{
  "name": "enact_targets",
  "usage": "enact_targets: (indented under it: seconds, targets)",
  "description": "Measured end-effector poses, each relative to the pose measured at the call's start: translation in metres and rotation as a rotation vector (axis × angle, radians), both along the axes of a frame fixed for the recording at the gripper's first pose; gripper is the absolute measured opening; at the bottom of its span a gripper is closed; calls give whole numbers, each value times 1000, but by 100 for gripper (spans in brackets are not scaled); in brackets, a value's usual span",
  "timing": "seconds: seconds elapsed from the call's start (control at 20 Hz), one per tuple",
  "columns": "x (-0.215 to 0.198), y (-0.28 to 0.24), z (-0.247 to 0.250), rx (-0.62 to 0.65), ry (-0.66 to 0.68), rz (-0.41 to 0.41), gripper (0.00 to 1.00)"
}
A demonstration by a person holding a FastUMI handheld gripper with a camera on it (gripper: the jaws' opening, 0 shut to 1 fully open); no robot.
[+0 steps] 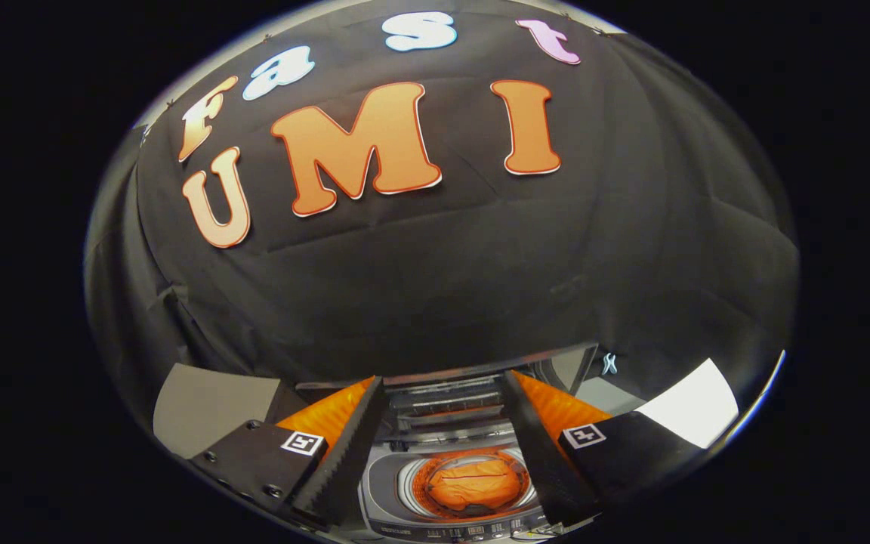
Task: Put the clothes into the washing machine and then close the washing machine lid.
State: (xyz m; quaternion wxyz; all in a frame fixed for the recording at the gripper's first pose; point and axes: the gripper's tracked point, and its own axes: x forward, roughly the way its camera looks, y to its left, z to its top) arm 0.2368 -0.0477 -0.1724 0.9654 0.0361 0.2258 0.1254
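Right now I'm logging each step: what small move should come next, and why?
Probably reach for the raised lid to swing it down. The orange clothes already lie in the washing machine's drum, and the gripper hovers above with open, empty jaws.

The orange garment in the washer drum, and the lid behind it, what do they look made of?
The orange garment looks like soft fabric, creased and bunched, matte. The raised lid seems glossy, maybe glass or clear plastic, since it mirrors orange; unsure which. The gripper is open and empty above the washing machine.

Dim booth — heavy fisheye bending, sharp centre
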Motion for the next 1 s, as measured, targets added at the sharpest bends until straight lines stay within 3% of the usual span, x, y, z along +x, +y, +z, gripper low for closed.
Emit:
enact_targets:
  seconds: [0.45, 1.0]
  targets:
    - [56, 24, 9, -93, -41, 29, 99]
    - [99, 37, -53, -168, 73, 85, 99]
